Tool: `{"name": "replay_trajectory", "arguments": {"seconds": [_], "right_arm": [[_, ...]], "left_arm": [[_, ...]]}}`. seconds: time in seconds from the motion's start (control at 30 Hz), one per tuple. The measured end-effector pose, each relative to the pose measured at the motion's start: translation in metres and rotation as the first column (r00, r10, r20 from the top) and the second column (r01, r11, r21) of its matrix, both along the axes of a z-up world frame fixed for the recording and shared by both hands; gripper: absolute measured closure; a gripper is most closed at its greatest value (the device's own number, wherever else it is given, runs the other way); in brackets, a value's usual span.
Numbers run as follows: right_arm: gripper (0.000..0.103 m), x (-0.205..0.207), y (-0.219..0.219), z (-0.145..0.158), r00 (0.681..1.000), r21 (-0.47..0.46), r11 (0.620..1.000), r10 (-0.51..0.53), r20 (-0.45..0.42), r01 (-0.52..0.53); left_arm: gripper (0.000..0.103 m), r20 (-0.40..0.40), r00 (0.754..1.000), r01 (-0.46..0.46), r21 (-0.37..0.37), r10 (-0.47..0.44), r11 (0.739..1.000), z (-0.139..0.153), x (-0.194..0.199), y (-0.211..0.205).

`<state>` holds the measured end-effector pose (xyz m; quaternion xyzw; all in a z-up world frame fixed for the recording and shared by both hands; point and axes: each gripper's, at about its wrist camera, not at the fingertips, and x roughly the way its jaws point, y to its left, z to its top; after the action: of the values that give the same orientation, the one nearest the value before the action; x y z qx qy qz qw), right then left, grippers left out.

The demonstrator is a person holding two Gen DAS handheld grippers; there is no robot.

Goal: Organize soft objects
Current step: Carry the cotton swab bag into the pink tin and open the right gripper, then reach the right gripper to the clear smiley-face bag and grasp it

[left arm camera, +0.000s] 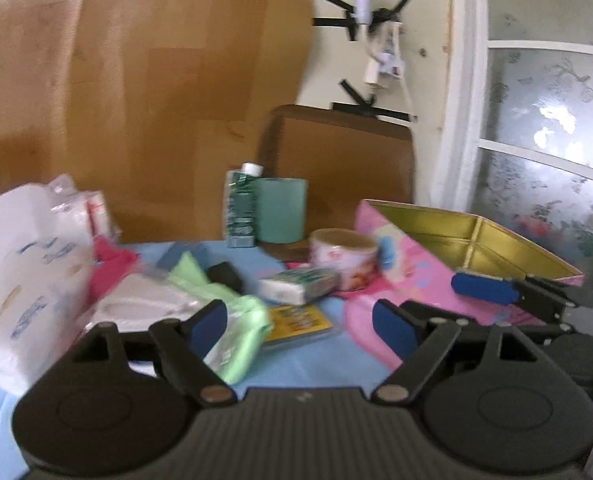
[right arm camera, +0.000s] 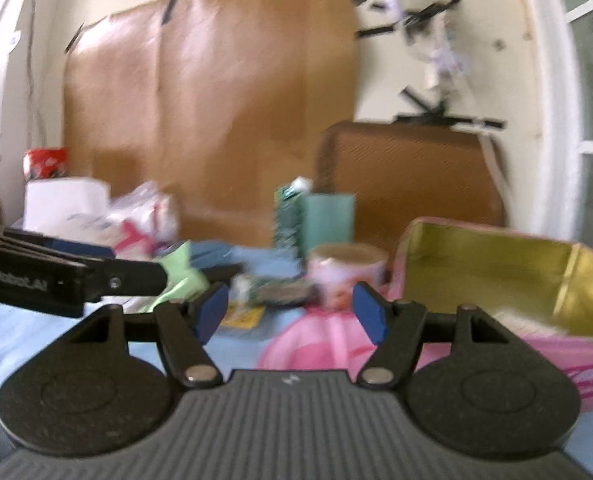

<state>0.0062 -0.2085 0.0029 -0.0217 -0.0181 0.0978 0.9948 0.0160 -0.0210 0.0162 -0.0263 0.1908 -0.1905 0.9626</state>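
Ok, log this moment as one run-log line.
left gripper: open, empty | right gripper: open, empty | green cloth: on table | pink tin: open

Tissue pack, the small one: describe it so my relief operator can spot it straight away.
Start at the open pink tin with the gold inside, on the blue tablecloth. Left of it sits a round pink tub; the small tissue pack lies just in front. It is white with green print, unlike the light green cloth nearby.

Partly cut-off white lettering "…n Robot.AI" on side of left gripper (right arm camera: 136, 276). Small logo mark on right gripper (right arm camera: 290, 312) body, unreadable. Package prints too blurred.
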Motion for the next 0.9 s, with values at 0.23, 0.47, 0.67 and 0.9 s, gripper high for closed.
{"name": "replay_trajectory", "arguments": {"seconds": [0.23,0.47,0.67,0.9], "right_arm": [[0.032,0.015,0.022,-0.007,0.996,-0.015,0.999,0.031,-0.087,-0.033],[0.032,0.027,0.021,-0.01,0.985,0.015,0.999,0.034,-0.168,-0.032],[0.032,0.03,0.019,-0.011,0.981,0.033,0.999,0.035,-0.19,-0.029],[0.032,0.031,0.019,-0.011,0.979,0.037,0.999,0.037,-0.202,-0.031]], "left_arm": [[0.02,-0.02,0.999,-0.046,-0.046,0.045,0.998,-0.018,0.003,0.02],[0.016,0.012,1.0,-0.026,-0.063,0.027,0.998,-0.019,-0.001,0.02],[0.012,-0.01,1.0,-0.024,-0.085,0.023,0.996,-0.019,0.002,0.022],[0.012,-0.048,0.998,-0.035,-0.111,0.03,0.993,-0.02,0.008,0.028]]}}
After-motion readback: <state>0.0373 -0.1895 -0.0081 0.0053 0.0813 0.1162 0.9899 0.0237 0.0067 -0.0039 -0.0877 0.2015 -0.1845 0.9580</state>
